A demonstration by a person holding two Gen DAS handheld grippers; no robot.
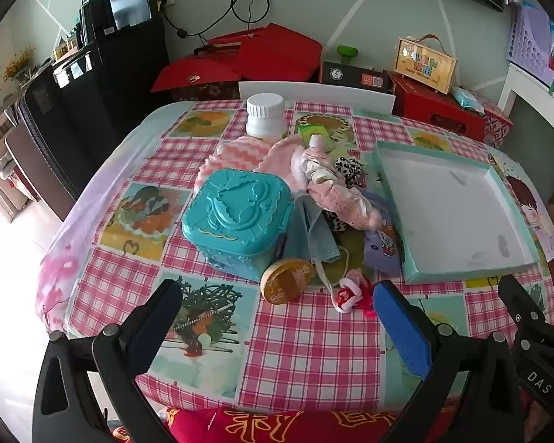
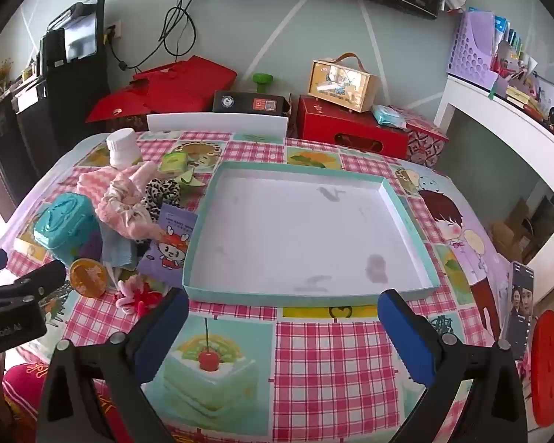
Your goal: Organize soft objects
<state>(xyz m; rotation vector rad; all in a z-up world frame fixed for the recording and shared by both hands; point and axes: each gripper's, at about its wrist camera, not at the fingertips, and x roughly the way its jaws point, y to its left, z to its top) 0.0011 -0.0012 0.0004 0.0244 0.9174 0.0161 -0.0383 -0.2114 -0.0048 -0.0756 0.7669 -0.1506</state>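
Observation:
A heap of soft things lies mid-table: a pink wavy cloth [image 1: 232,155], a pink scrunchie [image 1: 345,199], a leopard-print scrunchie [image 1: 349,170], a blue face mask [image 1: 315,236] and a small red-and-pink hair tie [image 1: 352,291]. Right of the heap sits a shallow teal box lid [image 1: 391,199] with a bare white inside [image 2: 299,229]. My left gripper [image 1: 277,295] hovers open near the table's front edge, short of the heap. My right gripper [image 2: 282,304] is open in front of the lid's near rim [image 2: 306,291]. Neither holds anything.
A teal plastic case [image 1: 236,214], a gold round tin [image 1: 286,280], a white-capped jar [image 1: 266,114], a green packet [image 2: 173,162] and a purple cartoon pouch [image 2: 170,247] crowd the heap. A phone [image 2: 519,310] stands at the right edge. Red boxes [image 2: 351,129] sit behind the table.

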